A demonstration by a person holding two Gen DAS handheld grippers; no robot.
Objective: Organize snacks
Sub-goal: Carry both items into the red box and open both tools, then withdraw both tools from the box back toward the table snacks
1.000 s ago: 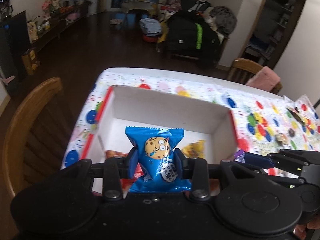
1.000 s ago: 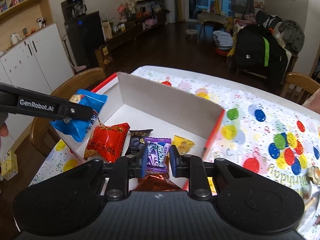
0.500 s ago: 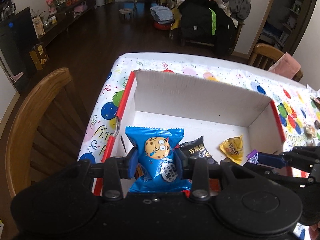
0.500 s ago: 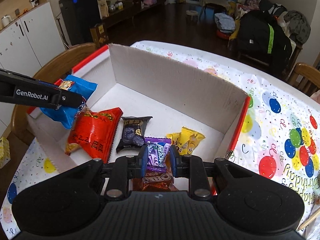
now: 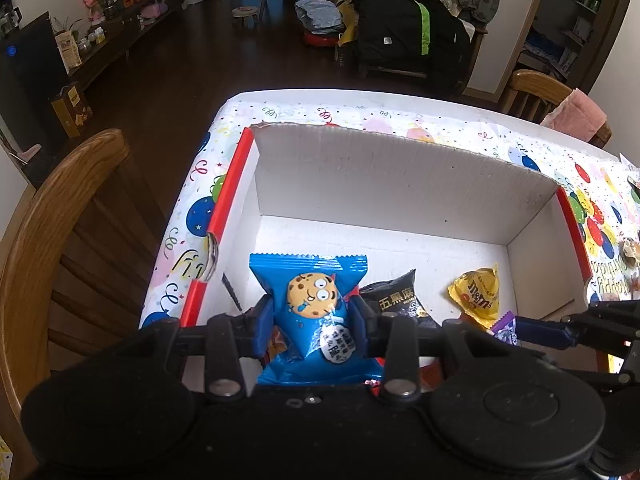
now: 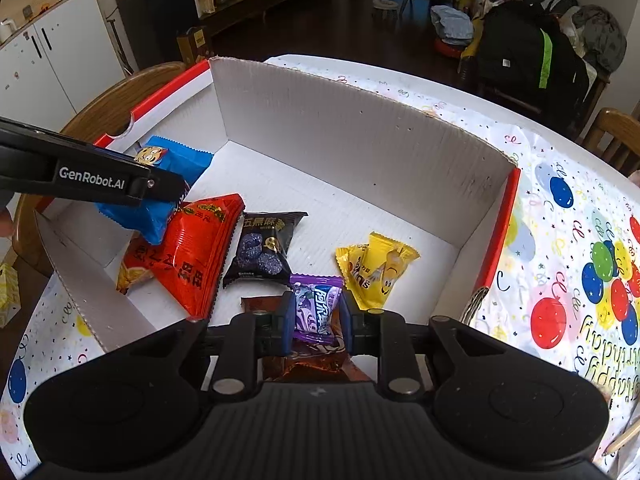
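Left gripper (image 5: 312, 316) clamps a blue packet (image 5: 314, 316), right gripper (image 6: 316, 316) a purple candy (image 6: 318, 308), both now inside the box (image 6: 360, 136), whose far half lies bare.

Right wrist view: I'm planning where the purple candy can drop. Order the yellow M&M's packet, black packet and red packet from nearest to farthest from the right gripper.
From the right gripper:
1. Yellow M&M's packet, just right.
2. Black packet, ahead-left, nearly as close.
3. Red packet, far left.
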